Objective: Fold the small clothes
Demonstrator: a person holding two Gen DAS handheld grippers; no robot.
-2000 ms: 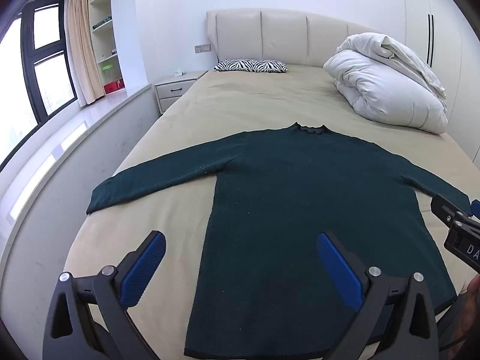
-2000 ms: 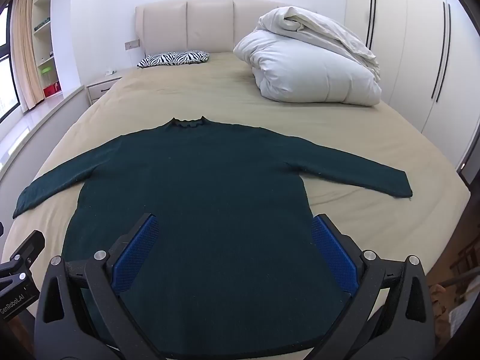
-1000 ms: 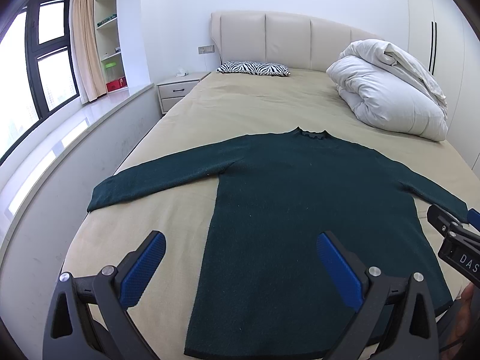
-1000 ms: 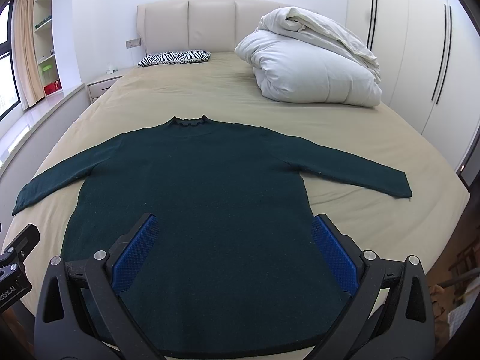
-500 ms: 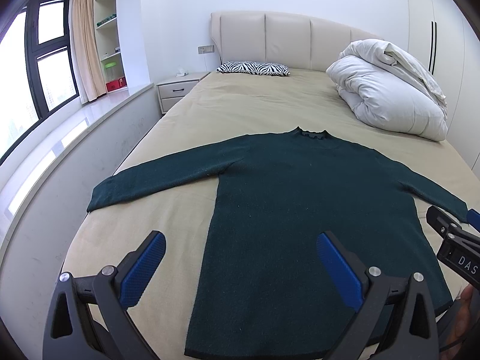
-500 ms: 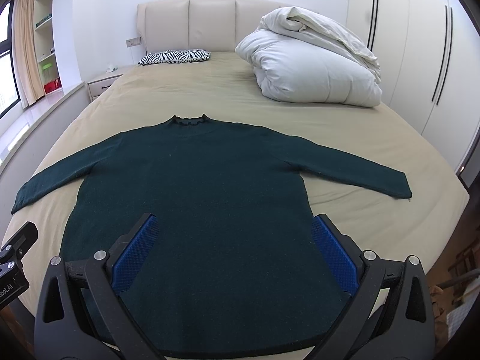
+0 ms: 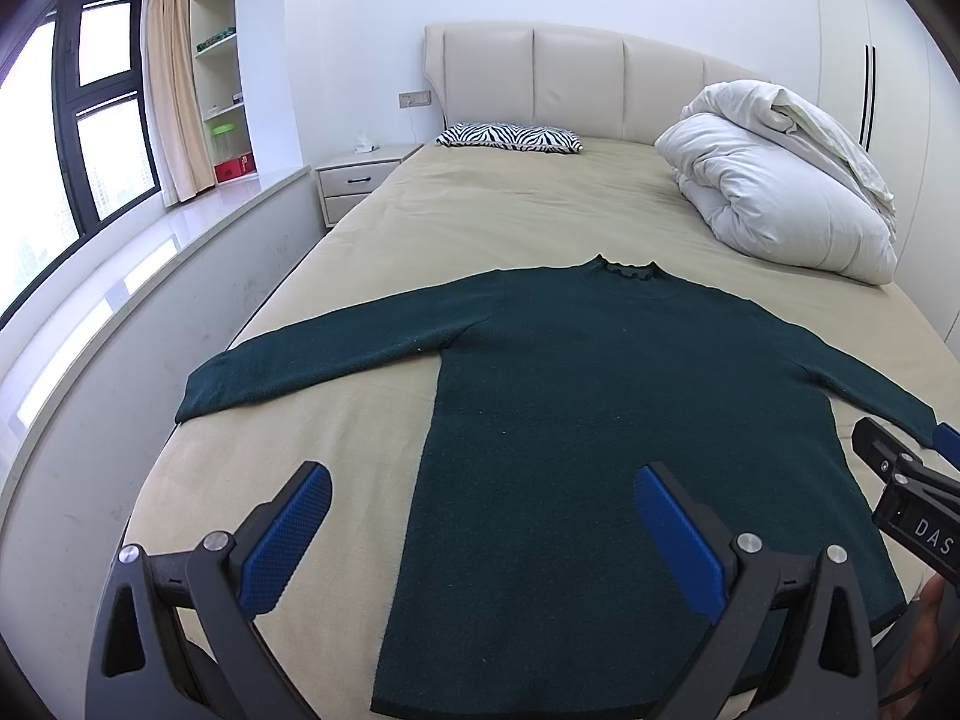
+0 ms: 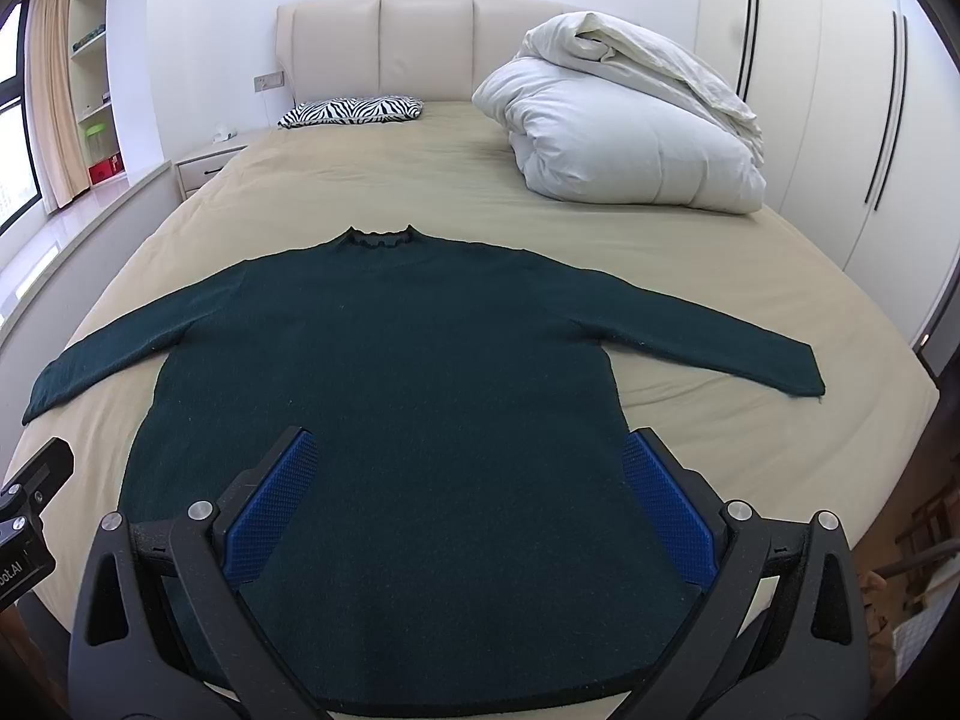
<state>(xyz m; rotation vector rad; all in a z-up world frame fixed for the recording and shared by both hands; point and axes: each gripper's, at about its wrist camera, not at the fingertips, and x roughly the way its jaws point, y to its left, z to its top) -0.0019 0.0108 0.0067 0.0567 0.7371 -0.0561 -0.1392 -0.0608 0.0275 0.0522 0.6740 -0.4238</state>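
A dark green long-sleeved sweater lies flat on the beige bed, collar toward the headboard, both sleeves spread out; it also shows in the right wrist view. My left gripper is open and empty above the sweater's lower left hem. My right gripper is open and empty above the lower middle of the sweater. The right gripper's body shows at the right edge of the left wrist view.
A folded white duvet lies at the bed's far right. A zebra pillow lies at the headboard. A nightstand and window ledge run along the left. White wardrobes stand right.
Both grippers stay open above the hem. The views shifted very slightly; the sweater has not moved.
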